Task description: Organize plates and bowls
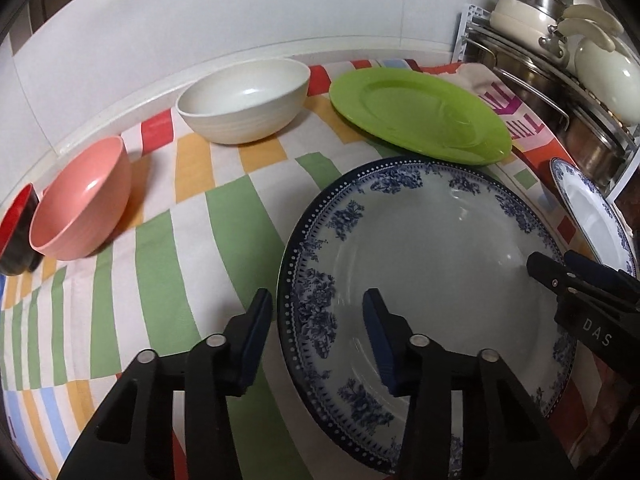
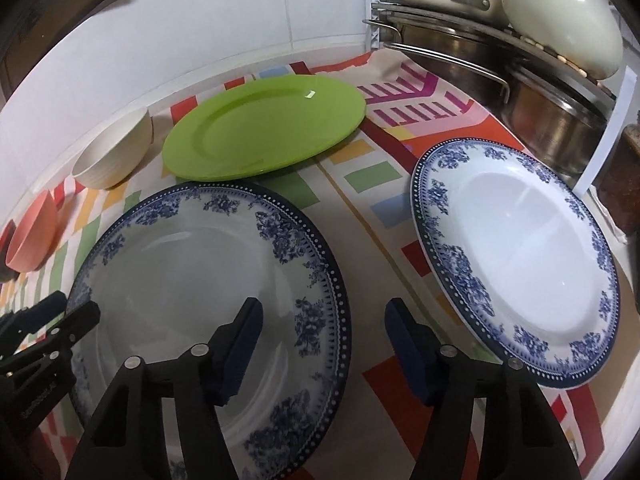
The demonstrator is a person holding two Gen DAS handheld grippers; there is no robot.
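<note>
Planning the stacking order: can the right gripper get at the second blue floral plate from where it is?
Probably yes. The right gripper straddles the near blue plate's right rim, jaws open, nothing pinched. The second blue plate lies just right of it, with only bare cloth between.

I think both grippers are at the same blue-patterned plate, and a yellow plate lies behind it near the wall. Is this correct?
Not quite: the plate behind is green, not yellow, as the right wrist view shows. Both the left gripper and right gripper are indeed at the same blue-patterned plate.

A home kitchen: stacked steel pots (image 2: 532,112) on a rack, tiled wall (image 1: 240,20), patterned cloth (image 1: 160,240).
</note>
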